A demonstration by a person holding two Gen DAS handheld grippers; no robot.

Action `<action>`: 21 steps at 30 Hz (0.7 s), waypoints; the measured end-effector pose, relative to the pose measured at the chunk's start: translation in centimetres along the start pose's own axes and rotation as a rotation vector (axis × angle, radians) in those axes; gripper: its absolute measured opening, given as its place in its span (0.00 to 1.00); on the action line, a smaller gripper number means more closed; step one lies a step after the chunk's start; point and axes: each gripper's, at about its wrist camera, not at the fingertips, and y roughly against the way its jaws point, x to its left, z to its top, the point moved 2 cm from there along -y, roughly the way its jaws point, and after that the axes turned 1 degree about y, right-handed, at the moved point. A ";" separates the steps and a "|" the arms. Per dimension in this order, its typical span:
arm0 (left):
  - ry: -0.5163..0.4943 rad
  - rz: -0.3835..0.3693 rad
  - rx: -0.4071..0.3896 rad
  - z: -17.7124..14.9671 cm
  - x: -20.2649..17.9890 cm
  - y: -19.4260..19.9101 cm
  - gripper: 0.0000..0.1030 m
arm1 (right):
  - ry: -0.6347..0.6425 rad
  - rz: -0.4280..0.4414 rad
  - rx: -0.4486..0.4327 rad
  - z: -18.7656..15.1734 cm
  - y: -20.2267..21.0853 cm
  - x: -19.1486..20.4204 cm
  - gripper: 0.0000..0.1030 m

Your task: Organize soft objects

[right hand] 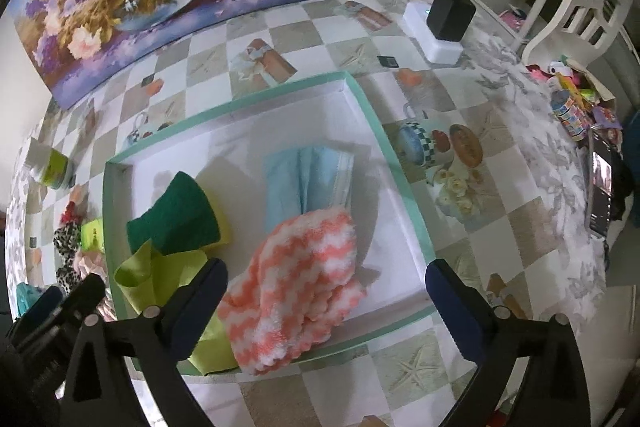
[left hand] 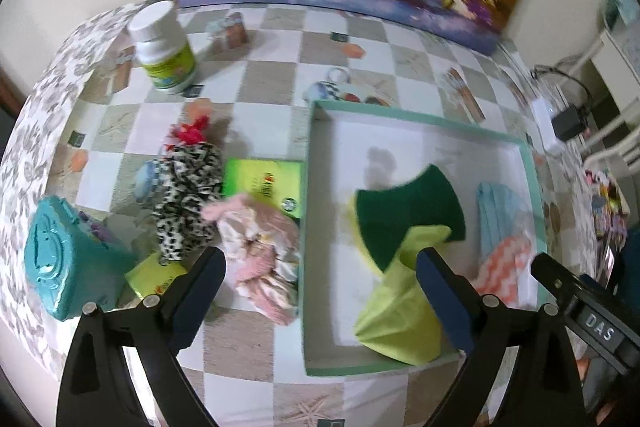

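Left wrist view: we judge the next pick to be the pink cloth (left hand: 262, 259) on the table, just outside the tray (left hand: 308, 235), beside the leopard-print fabric (left hand: 188, 199). We should approach from above, pinch one bundle only and avoid the green box (left hand: 262, 183). The left gripper (left hand: 320, 267) stands wide apart, holding nothing.

Right wrist view: the coral-and-white towel (right hand: 296, 287) lies in the tray (right hand: 400, 171), over its near rim. The right gripper (right hand: 326, 279) straddles it, jaws spread, pads clear.

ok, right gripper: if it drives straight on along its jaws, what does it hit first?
Most likely the coral-and-white fuzzy cloth in the teal-rimmed box, directly below the open right gripper. Depth is unclear.
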 end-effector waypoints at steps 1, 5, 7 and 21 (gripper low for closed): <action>0.012 0.001 -0.004 0.1 0.4 0.2 0.93 | 0.002 0.003 -0.005 0.0 0.2 0.1 0.98; 0.070 0.006 -0.025 0.4 2.4 1.1 0.93 | 0.023 0.031 -0.032 0.1 1.4 1.3 0.98; 0.105 0.010 -0.031 0.4 3.4 1.5 0.93 | 0.035 0.051 -0.046 0.1 2.0 2.0 0.98; 0.264 -0.024 -0.051 -1.1 8.0 3.4 0.93 | 0.203 0.192 -0.135 -1.2 4.8 9.3 0.98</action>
